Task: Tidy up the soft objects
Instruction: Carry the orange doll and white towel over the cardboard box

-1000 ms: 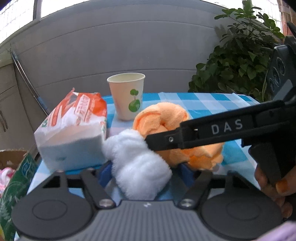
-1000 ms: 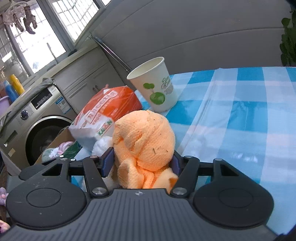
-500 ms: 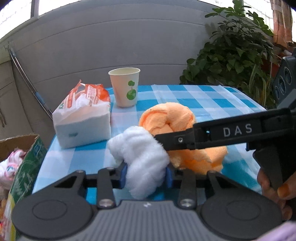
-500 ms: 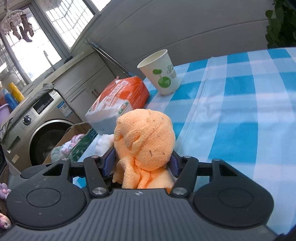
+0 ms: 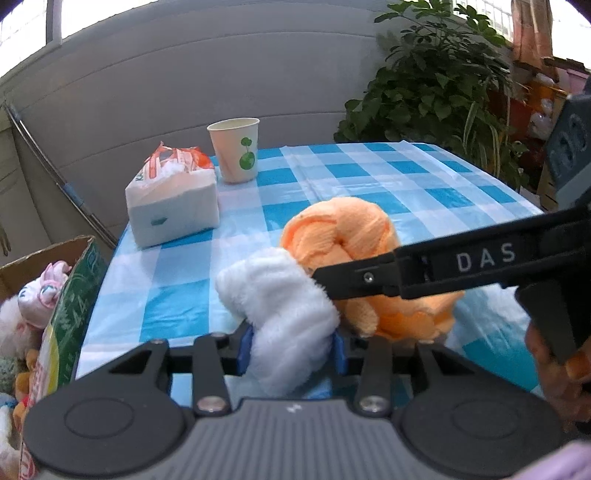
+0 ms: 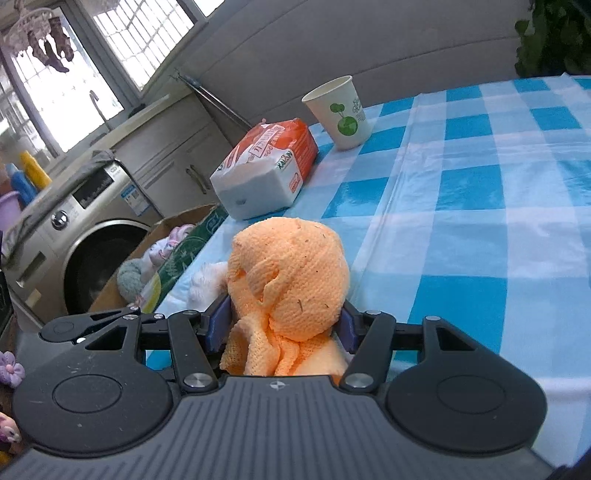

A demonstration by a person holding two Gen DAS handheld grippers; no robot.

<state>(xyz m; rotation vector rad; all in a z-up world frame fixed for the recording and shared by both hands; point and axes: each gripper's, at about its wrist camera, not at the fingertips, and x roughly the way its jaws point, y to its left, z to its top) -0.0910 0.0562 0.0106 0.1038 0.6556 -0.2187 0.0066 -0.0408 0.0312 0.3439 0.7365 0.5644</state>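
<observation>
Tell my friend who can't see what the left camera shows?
The left claw is shut on a fluffy white cloth, and the right claw grips an orange cloth beside it, touching. Behind, on the blue checked table, sit a tissue pack and a paper cup.

A home laundry balcony: a front-loading washing machine [image 6: 74,251] stands far left of the fingers; socks [image 6: 51,48] hang at a barred window [image 6: 147,33]; potted plants [image 5: 436,85] beyond a checked-cloth table [image 5: 369,177].

table [image 5: 369,177]: blue-checked cloth | on it: paper cup [image 5: 233,149], tissue pack [image 5: 171,201]
</observation>
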